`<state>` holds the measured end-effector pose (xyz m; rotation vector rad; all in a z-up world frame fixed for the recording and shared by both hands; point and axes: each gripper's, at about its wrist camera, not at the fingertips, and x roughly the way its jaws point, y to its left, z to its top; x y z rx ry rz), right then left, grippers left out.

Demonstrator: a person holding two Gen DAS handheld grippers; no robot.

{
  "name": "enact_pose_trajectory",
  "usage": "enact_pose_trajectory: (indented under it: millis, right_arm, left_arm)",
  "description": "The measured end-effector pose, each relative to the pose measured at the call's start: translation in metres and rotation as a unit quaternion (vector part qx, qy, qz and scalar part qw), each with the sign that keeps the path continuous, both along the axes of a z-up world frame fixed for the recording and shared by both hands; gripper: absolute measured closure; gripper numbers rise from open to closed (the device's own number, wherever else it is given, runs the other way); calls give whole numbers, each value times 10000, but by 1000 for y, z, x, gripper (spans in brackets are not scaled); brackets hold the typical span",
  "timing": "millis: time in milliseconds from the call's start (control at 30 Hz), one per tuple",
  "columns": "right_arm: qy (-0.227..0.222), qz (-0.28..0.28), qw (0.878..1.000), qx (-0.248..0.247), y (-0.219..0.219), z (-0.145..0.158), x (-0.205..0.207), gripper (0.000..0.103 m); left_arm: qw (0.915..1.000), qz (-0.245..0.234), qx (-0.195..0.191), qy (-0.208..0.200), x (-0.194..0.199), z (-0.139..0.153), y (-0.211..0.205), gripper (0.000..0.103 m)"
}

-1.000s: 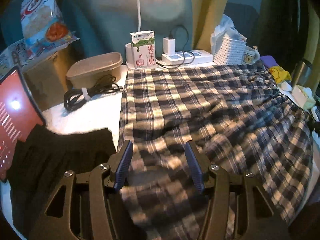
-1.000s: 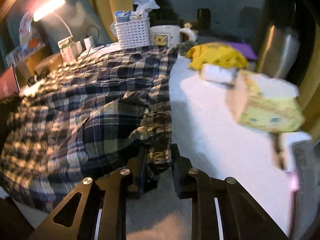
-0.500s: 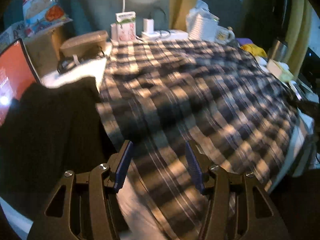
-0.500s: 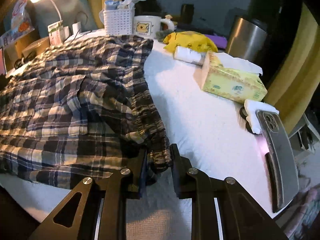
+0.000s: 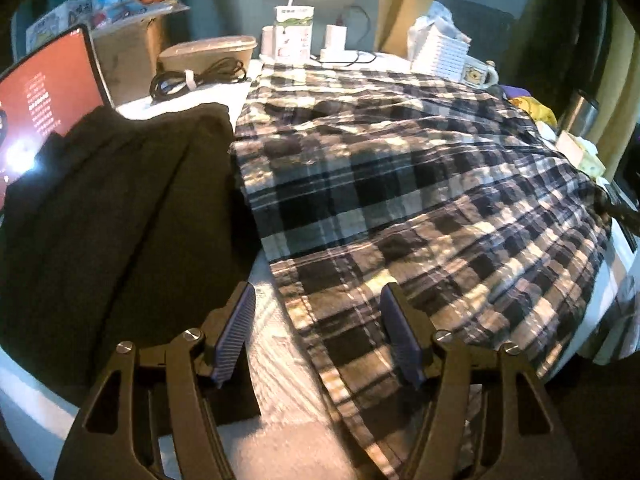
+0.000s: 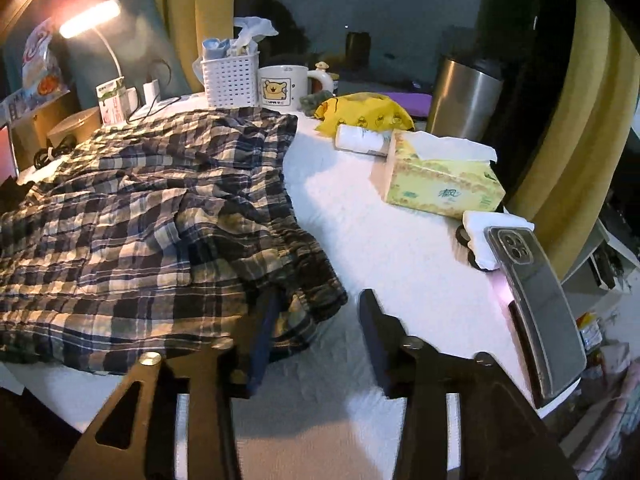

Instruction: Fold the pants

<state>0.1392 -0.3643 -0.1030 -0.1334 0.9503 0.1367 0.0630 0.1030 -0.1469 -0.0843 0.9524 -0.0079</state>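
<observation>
Plaid pants (image 5: 420,184) spread across white desk (image 6: 380,248); left gripper (image 5: 318,332) open over hem; right gripper (image 6: 316,332) open beside waistband.

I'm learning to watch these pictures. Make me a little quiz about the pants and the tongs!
1. True or false: the right tongs are shut tight on the plaid pants.
2. What lies right beside the plaid pants in the left camera's view? A) a black garment B) a red towel C) a green pillow
3. Fill in: the yellow tissue box sits on the white ____.

Key
1. False. Both fingers stand apart, and the waistband corner lies loose between them. The left tongs are open too.
2. A
3. tabletop
</observation>
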Motion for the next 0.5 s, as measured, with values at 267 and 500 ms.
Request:
enact_pose_trajectory:
  millis: [267,500]
  right_arm:
    - [-118,51,9998,164,4,5,-5,21]
    - [-75,65,9998,194,2,3,-8,21]
  left_arm:
    - [9987,4,440,-248,-5,-1,-7,100]
    - [9975,182,614,-303,-16,4,-5,101]
